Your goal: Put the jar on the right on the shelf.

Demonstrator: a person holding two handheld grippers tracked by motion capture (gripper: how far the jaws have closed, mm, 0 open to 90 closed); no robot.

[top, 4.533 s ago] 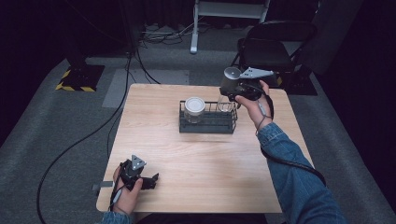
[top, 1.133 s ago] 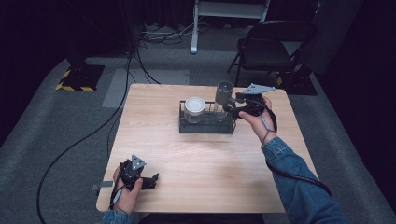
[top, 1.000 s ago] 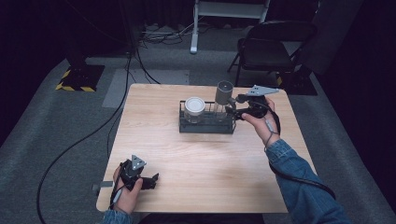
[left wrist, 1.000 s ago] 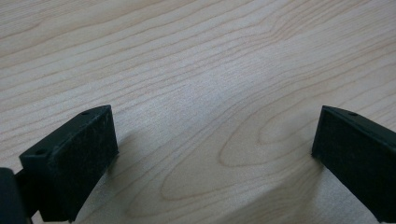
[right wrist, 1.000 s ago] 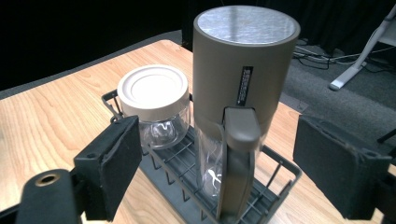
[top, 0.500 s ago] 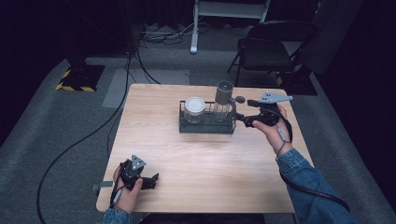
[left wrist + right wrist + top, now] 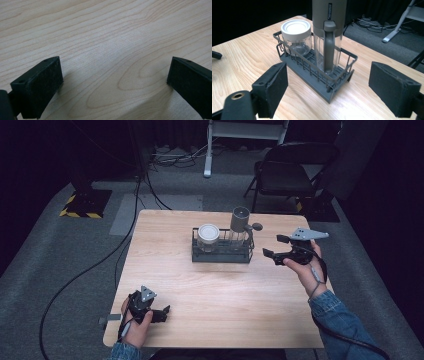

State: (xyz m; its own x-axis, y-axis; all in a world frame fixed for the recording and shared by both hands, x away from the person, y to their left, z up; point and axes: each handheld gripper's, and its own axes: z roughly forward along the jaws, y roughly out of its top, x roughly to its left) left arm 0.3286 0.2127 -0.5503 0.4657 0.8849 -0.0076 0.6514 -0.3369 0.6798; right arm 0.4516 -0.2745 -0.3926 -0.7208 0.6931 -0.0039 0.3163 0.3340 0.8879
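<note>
standing in the wire rack [image 7: 317, 82]: lidded jar [image 7: 296, 37], grey grinder [image 7: 328, 37].

A dark studio-like recording space is suggested: black drapes, grey carpet [image 7: 60, 250], floor cables [image 7: 85, 270], hazard-taped stand base [image 7: 82, 202] at 10 o'clock, folding chair [image 7: 285, 172] at 1 o'clock.

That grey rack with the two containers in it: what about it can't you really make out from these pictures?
- Tall grinder: its top is cut off by the upper edge of the right gripper view; the label print is too small to read.
- Glass jar: the white lid and rack wires hide whether anything is inside.
- Rack's far side: hidden behind both containers in the right gripper view, too small in the high view.
</note>
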